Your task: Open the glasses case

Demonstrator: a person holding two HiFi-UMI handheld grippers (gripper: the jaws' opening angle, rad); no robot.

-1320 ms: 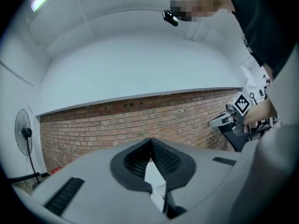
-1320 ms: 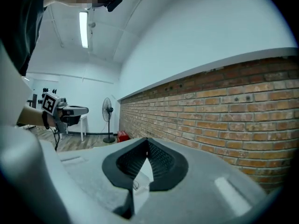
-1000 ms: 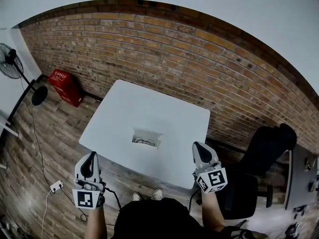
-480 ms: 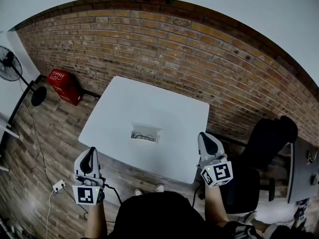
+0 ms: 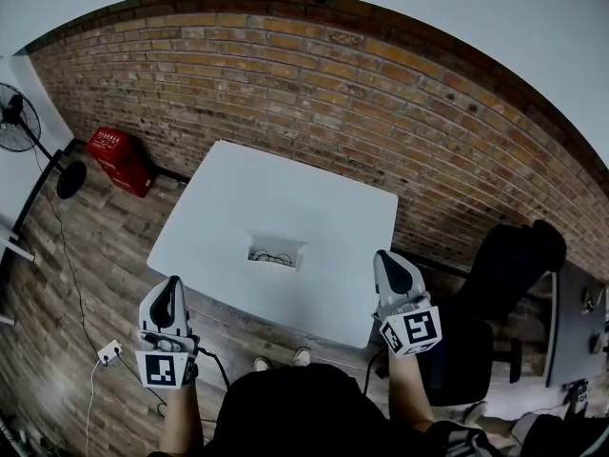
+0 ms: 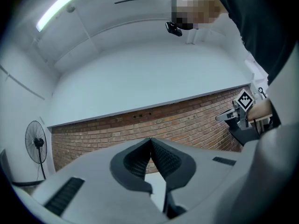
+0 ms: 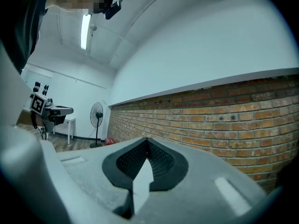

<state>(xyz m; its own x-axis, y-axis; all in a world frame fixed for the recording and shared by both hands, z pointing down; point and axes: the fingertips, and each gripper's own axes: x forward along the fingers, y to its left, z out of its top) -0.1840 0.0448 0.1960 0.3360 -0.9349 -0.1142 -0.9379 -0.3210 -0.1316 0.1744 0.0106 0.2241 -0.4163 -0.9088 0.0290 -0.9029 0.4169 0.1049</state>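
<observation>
The glasses case (image 5: 276, 253) is a small white box on the white table (image 5: 314, 208), near its front edge, with something dark showing in its top. My left gripper (image 5: 169, 298) hovers off the table's front left corner, shut and empty. In the left gripper view its pads (image 6: 150, 143) meet with nothing between them. Off the front right corner, my right gripper (image 5: 388, 265) is also shut and empty, its jaws pressed together (image 7: 146, 142). Both point toward the brick wall, well short of the case.
A brick wall (image 5: 381, 93) runs behind the table. A standing fan (image 5: 17, 112) and a red crate (image 5: 119, 160) are at the left. A black office chair (image 5: 514, 265) is at the right. A power strip (image 5: 109, 352) lies on the wooden floor.
The head view has shifted slightly. Both grippers stay shut at the table's front corners, and the case has not moved.
</observation>
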